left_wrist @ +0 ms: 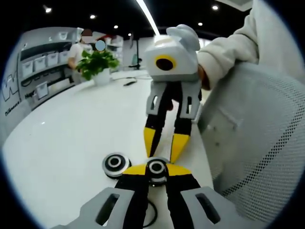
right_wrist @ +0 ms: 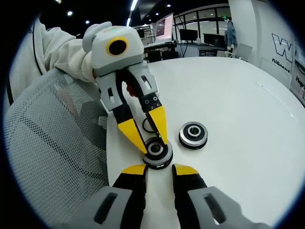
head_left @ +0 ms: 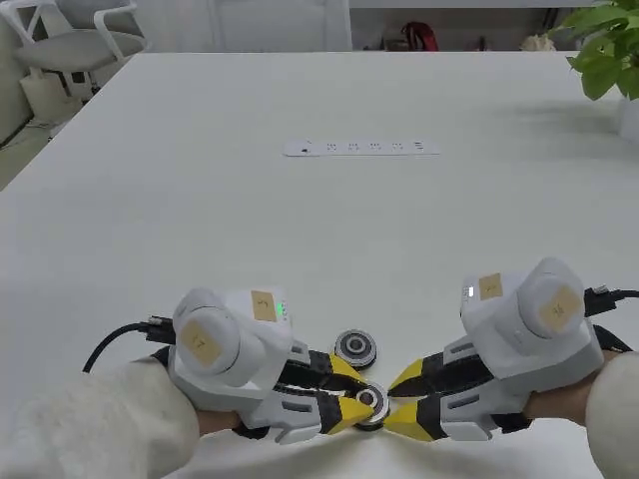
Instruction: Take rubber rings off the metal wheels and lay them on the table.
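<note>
At the near edge of the table the left gripper reaches in from the left, its jaws narrowed onto the near wheel. That wheel lies flat between the 2 grippers with its bore pointing straight up — it is round, so there is no long axis to line up with. In the left gripper view the yellow tips press its rim from both sides. The right gripper meets it from the right, equally near, jaws narrow and tips at the black rubber ring; whether they have pinched it I cannot tell. The ring must, I judge, peel upward along the bore. A 2nd wheel lies flat just beyond, apart from both.
</note>
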A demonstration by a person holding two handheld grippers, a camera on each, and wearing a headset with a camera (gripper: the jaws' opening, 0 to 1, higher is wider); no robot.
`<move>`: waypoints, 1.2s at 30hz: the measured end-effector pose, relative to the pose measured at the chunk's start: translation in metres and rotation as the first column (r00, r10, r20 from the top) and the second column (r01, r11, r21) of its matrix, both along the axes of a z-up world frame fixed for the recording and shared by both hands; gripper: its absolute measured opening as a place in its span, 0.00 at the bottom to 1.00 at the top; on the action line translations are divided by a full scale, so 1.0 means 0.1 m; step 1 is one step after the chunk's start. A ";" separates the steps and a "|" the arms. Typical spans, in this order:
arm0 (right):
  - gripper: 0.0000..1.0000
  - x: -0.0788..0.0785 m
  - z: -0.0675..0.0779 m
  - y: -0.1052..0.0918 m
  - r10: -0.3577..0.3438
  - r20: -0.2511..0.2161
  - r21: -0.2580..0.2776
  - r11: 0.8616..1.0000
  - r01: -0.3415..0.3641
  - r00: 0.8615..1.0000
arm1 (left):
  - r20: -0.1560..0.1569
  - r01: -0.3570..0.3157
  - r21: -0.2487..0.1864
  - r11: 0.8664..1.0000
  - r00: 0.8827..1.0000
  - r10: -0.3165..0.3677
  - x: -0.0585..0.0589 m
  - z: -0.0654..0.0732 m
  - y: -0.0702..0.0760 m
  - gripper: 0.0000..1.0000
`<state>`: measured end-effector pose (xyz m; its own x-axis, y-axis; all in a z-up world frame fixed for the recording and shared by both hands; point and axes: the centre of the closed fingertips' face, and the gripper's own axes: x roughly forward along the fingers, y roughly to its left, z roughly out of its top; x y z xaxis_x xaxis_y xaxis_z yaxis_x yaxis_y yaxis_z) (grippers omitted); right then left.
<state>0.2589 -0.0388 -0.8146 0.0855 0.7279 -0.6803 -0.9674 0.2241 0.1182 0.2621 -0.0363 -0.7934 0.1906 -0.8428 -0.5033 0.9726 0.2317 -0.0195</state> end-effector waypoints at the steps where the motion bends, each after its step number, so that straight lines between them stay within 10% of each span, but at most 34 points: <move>1: 0.20 -0.01 -0.01 0.01 0.003 0.002 -0.001 1.000 -0.003 1.000 | 0.000 0.000 0.000 1.000 1.000 0.000 0.00 0.00 0.00 0.14; 26: 0.02 0.02 0.01 0.01 0.014 0.013 -0.014 1.000 -0.014 1.000 | -0.001 -0.005 -0.004 1.000 1.000 0.005 0.01 0.00 0.01 0.15; 36: 0.00 0.05 0.00 -0.01 -0.057 -0.053 -0.023 0.998 0.056 0.997 | 0.004 -0.004 -0.002 1.000 1.000 0.004 0.01 0.00 0.01 0.15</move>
<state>0.2639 -0.0394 -0.8147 0.0895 0.7078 -0.7007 -0.9454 0.2817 0.1637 0.2632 -0.0357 -0.7936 0.1966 -0.8429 -0.5009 0.9716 0.2359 -0.0157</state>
